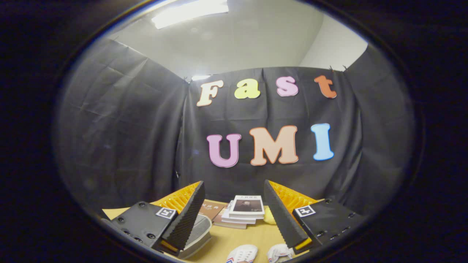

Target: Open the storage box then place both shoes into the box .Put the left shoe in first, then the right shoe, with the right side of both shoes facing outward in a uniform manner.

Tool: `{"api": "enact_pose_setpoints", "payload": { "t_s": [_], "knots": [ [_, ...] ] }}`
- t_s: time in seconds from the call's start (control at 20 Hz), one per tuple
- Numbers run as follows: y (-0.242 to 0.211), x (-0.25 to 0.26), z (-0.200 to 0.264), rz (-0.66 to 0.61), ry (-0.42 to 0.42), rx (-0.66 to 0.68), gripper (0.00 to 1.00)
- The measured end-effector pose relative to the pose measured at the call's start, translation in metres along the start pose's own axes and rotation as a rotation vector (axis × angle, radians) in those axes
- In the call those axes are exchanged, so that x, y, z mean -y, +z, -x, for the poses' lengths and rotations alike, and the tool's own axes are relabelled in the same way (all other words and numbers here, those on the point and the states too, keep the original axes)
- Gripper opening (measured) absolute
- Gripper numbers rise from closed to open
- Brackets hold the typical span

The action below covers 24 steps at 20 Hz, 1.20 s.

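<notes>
My gripper [234, 188] stands open above a wooden table [237, 237], with nothing between its fingers [190, 215]. Two white shoes lie on the table below the fingers: one shoe [242, 254] with coloured stripes in the gap, the other shoe [278, 252] next to the right finger. A grey rounded object [199, 228], perhaps the storage box or its lid, sits partly hidden behind the left finger.
A stack of books [244, 210] with a white cover on top lies at the table's far side, beyond the fingers. A brown book [212, 211] lies left of the stack. A small yellow object [269, 216] sits right of it.
</notes>
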<state>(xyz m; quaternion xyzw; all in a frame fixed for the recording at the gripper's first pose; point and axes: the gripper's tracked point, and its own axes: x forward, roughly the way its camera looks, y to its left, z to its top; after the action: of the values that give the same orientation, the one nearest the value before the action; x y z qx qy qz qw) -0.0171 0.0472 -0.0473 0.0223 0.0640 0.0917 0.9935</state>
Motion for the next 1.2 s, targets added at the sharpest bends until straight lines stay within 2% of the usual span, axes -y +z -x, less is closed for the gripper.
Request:
{"api": "enact_pose_setpoints", "payload": {
  "t_s": [0.15,0.4,0.6,0.8,1.0,1.2],
  "knots": [
    [-0.031,-0.017,-0.003,-0.131,0.083,-0.113,1.00],
    [-0.083,-0.042,0.003,-0.472,0.190,-0.345,1.00],
    [-0.113,-0.037,0.002,-0.638,0.174,-0.448,1.00],
    [-0.156,-0.059,0.018,-0.789,0.223,-0.611,1.00],
    [-0.174,-0.073,0.016,-0.991,0.233,-0.677,1.00],
    [-0.205,-0.082,0.030,-1.091,0.231,-0.761,1.00]
  ]
}}
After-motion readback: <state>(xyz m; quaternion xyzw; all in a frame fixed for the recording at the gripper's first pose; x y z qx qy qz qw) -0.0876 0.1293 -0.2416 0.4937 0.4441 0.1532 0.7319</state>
